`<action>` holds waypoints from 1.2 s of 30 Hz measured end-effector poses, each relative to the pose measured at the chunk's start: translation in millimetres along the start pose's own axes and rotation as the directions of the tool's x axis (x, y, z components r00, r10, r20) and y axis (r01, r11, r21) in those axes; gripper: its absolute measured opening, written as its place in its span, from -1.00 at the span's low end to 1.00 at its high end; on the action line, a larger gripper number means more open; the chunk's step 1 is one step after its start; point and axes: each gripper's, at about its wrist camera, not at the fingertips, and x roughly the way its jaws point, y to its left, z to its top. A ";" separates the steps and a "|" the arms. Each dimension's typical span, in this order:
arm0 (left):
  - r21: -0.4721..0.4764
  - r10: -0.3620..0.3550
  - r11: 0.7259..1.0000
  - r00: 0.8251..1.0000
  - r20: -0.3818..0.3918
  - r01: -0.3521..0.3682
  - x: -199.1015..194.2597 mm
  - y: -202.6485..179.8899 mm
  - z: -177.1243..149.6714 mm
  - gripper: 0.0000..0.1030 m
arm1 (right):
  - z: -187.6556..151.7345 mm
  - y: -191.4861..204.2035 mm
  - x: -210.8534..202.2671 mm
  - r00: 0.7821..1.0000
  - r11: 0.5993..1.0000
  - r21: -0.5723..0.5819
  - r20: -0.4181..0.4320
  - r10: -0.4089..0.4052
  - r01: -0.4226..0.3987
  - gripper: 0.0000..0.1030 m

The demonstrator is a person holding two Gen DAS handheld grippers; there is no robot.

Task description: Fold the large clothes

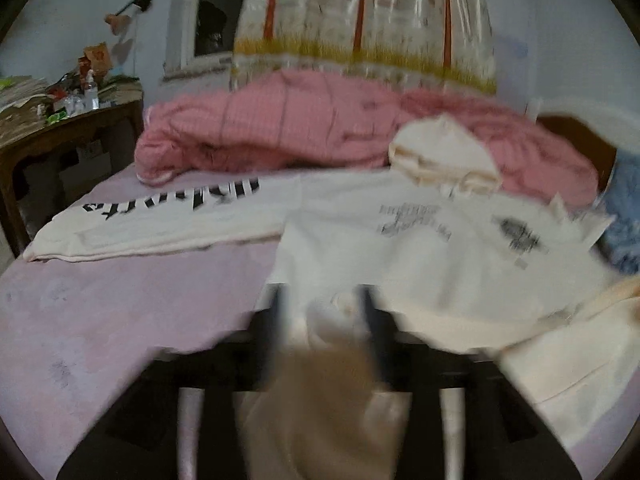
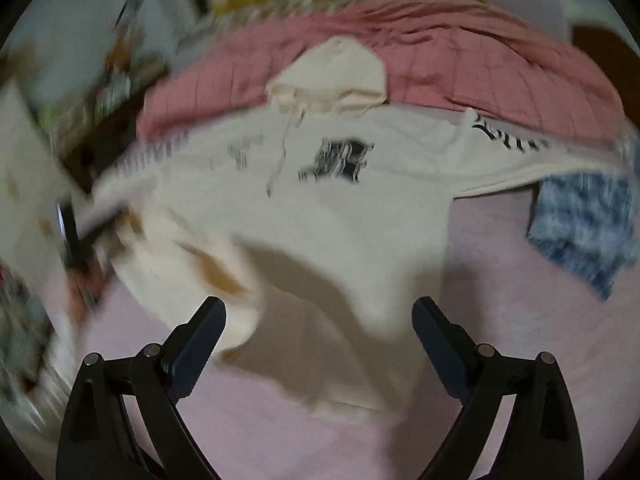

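left gripper likely pinching hoodie hem, blurred | right gripper spread, empty | sleeves unfolded, folding barely begun

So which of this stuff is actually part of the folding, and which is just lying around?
In the job:
- hoodie
- left gripper, shut on the hoodie's hem
- right gripper, open above it

Lying about:
- pink quilt
- blue cloth
- cluttered side table
- curtain
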 end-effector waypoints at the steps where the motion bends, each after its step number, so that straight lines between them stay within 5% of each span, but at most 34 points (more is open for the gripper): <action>1: -0.021 -0.005 1.000 0.999 0.034 0.006 -7.8 3.2 1.0 0.58 | 0.8 -4.1 0.3 0.999 0.998 0.062 0.026 -0.023 0.021 0.85; 4: -0.039 -0.059 0.997 0.990 0.128 0.065 -31.5 12.2 2.7 0.66 | -11.2 4.4 0.1 0.956 0.964 0.063 0.131 -0.263 0.256 0.85; 5: -0.044 -0.078 0.995 0.987 0.139 0.085 -35.3 14.7 2.8 0.73 | -18.0 11.2 -0.7 0.945 0.960 0.036 0.171 -0.280 0.278 0.85; 7: -0.057 -0.115 0.991 0.987 0.115 0.122 -31.8 18.7 3.4 0.96 | -38.9 26.2 2.3 0.936 0.964 -0.035 0.251 -0.245 0.262 0.85; 9: -0.069 -0.125 0.990 0.992 0.032 0.127 -15.5 19.7 2.2 0.96 | -54.4 35.2 12.1 0.950 0.976 -0.086 0.262 -0.172 0.200 0.85; 12: -0.049 -0.090 0.995 0.988 -0.129 0.085 18.3 16.4 -7.3 0.95 | -76.8 53.3 46.3 0.986 0.960 -0.241 0.126 -0.113 0.141 0.85; 14: -0.031 -0.024 0.999 0.975 -0.219 0.018 38.3 14.6 -14.2 0.59 | -89.0 63.3 68.7 0.983 0.927 -0.325 0.068 -0.173 0.185 0.85; 16: -0.039 -0.036 0.999 0.965 -0.260 0.027 47.7 15.1 -17.3 -0.51 | -94.0 67.6 84.9 0.976 0.909 -0.356 0.049 -0.213 0.217 0.83; 18: -0.040 -0.013 0.999 0.968 -0.250 0.003 46.7 16.3 -17.9 -0.87 | -90.3 65.0 98.4 0.968 0.914 -0.322 0.052 -0.245 0.248 0.80; 23: -0.078 0.009 0.997 0.988 -0.155 -0.021 28.9 25.6 -12.8 -0.87 | -71.0 57.3 94.1 0.968 0.950 -0.211 0.158 -0.198 0.229 -0.14; 27: -0.071 0.026 0.997 0.988 -0.153 -0.037 30.1 25.1 -12.7 -0.87 | -63.5 53.9 81.1 0.968 0.953 -0.227 0.195 -0.156 0.200 -0.14; 29: -0.061 0.042 0.997 0.989 -0.144 -0.051 29.3 24.2 -12.6 -0.87 | -66.2 46.1 76.6 0.977 0.966 -0.209 0.184 -0.112 0.150 0.27; 30: -0.048 0.064 0.996 0.988 -0.143 -0.071 29.3 22.0 -12.8 -0.87 | -67.3 42.6 77.8 0.975 0.969 -0.191 0.183 -0.123 0.158 0.30; 33: 0.055 0.200 0.979 0.971 -0.129 -0.195 31.1 7.8 -15.4 -0.86 | -68.2 38.3 99.7 0.974 0.952 -0.210 0.098 -0.206 0.222 0.18; 36: 0.141 0.295 0.949 0.951 -0.093 -0.281 30.8 -5.5 -17.5 -0.86 | -72.4 40.0 111.3 0.984 0.953 -0.244 0.049 -0.172 0.179 0.12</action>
